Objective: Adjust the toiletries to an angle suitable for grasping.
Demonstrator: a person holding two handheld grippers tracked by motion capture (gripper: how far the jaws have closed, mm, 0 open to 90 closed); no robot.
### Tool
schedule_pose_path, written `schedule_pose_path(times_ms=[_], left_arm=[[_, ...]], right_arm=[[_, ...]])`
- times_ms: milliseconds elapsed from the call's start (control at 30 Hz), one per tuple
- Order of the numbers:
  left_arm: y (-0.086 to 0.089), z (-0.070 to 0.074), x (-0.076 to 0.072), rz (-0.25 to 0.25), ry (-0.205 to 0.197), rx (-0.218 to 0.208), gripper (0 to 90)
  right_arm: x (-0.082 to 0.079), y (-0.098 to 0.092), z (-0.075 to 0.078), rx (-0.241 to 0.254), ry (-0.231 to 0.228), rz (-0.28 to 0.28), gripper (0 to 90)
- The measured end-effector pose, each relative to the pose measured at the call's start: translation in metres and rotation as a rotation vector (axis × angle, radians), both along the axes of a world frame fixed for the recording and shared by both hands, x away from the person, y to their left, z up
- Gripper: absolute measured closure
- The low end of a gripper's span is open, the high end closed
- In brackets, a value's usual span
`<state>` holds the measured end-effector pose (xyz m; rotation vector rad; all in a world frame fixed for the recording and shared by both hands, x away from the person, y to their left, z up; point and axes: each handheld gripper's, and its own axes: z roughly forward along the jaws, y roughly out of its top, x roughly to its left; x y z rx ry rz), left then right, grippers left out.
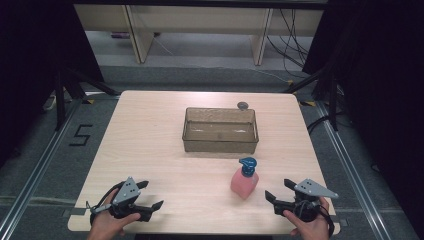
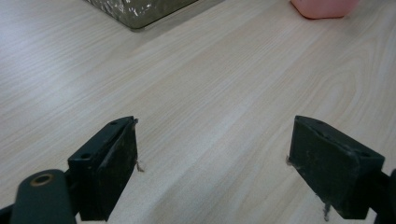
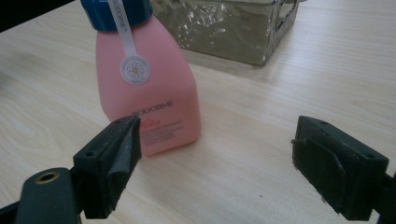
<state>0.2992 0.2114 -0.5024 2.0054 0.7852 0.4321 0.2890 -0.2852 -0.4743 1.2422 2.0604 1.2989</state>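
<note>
A pink pump bottle with a blue cap stands upright on the wooden table, just in front of a clear brownish plastic bin. My right gripper is open near the table's front right, a little to the right of the bottle. In the right gripper view the bottle stands just ahead of the left jaw, outside the gap, with the bin behind it. My left gripper is open at the front left, with bare table between its jaws.
A small round grey object lies on the table behind the bin. The table's front edge runs just below both hands. Black stands and cables flank the table on the floor. The bin's corner and the bottle's base lie ahead of the left gripper.
</note>
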Motion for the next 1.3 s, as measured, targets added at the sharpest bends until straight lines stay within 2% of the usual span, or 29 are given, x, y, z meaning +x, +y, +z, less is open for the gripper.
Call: schedule_pose_path(times_ms=[67, 100, 167, 233, 333, 400, 433, 467, 533, 567, 600, 633, 667, 767, 800, 833, 900, 933, 967, 1000, 1033, 1067, 1100, 1167, 1200, 1267, 1300], left_arm=[[0.0, 0.0, 0.0, 0.0, 0.0, 0.001, 15.0], [0.002, 0.001, 0.001, -0.009, -0.006, 0.023, 15.0], [0.0, 0.0, 0.0, -0.006, 0.003, -0.001, 15.0], [0.0, 0.0, 0.0, -0.006, 0.003, 0.0, 15.1], [0.001, 0.001, 0.0, -0.003, 0.0, 0.008, 15.0], [0.001, 0.001, 0.0, -0.003, 0.0, 0.008, 15.0], [0.001, 0.001, 0.0, -0.002, 0.0, 0.007, 15.0], [0.001, 0.001, 0.0, -0.002, 0.0, 0.008, 15.0], [0.001, 0.001, 0.0, -0.002, 0.003, 0.008, 15.1], [0.001, 0.001, 0.0, -0.002, 0.004, 0.009, 15.1], [0.0, 0.001, 0.0, -0.005, 0.002, 0.003, 15.1], [0.0, 0.002, -0.001, -0.003, 0.009, 0.011, 15.1], [0.0, 0.001, 0.0, -0.009, 0.012, 0.005, 15.1], [0.001, 0.002, -0.001, -0.004, 0.015, 0.01, 15.2], [0.001, 0.002, 0.0, -0.003, 0.017, 0.009, 15.1], [0.001, 0.001, 0.0, -0.006, 0.017, -0.003, 15.1], [0.0, 0.002, 0.0, 0.0, 0.02, 0.005, 15.1], [0.0, 0.002, 0.0, -0.003, 0.018, 0.004, 15.1], [0.0, 0.002, 0.0, -0.011, 0.013, 0.018, 15.1], [0.0, 0.002, 0.0, -0.009, 0.011, 0.019, 15.1], [-0.002, 0.001, 0.0, -0.014, 0.014, 0.002, 15.1], [-0.002, 0.001, 0.0, -0.013, 0.018, -0.001, 15.1], [-0.003, 0.001, 0.0, -0.014, 0.021, -0.001, 15.1], [-0.003, 0.001, 0.0, -0.011, 0.021, -0.004, 15.1], [-0.002, 0.002, 0.001, -0.013, 0.02, 0.004, 15.1], [-0.003, 0.003, 0.001, -0.015, 0.017, 0.001, 15.1], [-0.004, 0.003, 0.001, -0.013, 0.013, 0.0, 15.1]], right_arm=[[-0.001, -0.001, 0.001, -0.009, 0.008, 0.003, 17.0], [-0.001, 0.0, 0.002, -0.003, 0.011, -0.002, 17.3], [-0.002, 0.001, 0.002, 0.008, 0.02, -0.002, 17.4], [-0.003, 0.002, 0.003, 0.025, 0.026, -0.007, 17.7], [-0.003, 0.003, 0.003, 0.03, 0.008, -0.006, 18.0], [-0.001, 0.002, 0.003, 0.014, -0.024, 0.007, 18.4], [-0.002, 0.003, 0.004, 0.025, -0.004, 0.001, 18.4], [-0.002, 0.002, 0.004, 0.01, -0.023, 0.008, 18.4], [-0.002, 0.003, 0.004, 0.013, -0.027, 0.014, 18.5], [-0.004, 0.005, 0.005, 0.043, 0.007, 0.007, 18.6], [-0.005, 0.006, 0.006, 0.049, 0.018, 0.007, 18.6], [-0.005, 0.006, 0.006, 0.05, 0.014, 0.007, 18.6], [-0.002, 0.004, 0.006, 0.022, -0.029, 0.021, 18.6], [-0.002, 0.006, 0.007, 0.028, -0.035, 0.02, 19.0], [-0.003, 0.009, 0.006, 0.059, -0.023, 0.012, 19.0], [-0.003, 0.007, 0.008, 0.046, -0.032, 0.026, 19.1], [-0.003, 0.007, 0.009, 0.032, -0.047, 0.029, 19.1], [-0.004, 0.008, 0.01, 0.047, -0.031, 0.034, 19.2], [-0.004, 0.007, 0.01, 0.03, -0.051, 0.032, 19.2], [-0.005, 0.008, 0.011, 0.047, -0.045, 0.038, 19.2], [-0.005, 0.009, 0.011, 0.047, -0.052, 0.033, 19.2], [-0.005, 0.008, 0.012, 0.038, -0.054, 0.037, 19.2], [-0.006, 0.009, 0.012, 0.054, -0.055, 0.039, 19.2], [-0.006, 0.009, 0.013, 0.055, -0.053, 0.042, 19.3], [-0.008, 0.012, 0.014, 0.088, -0.027, 0.032, 19.3], [-0.007, 0.012, 0.014, 0.068, -0.043, 0.046, 19.5], [-0.006, 0.012, 0.014, 0.073, -0.054, 0.051, 19.8]])
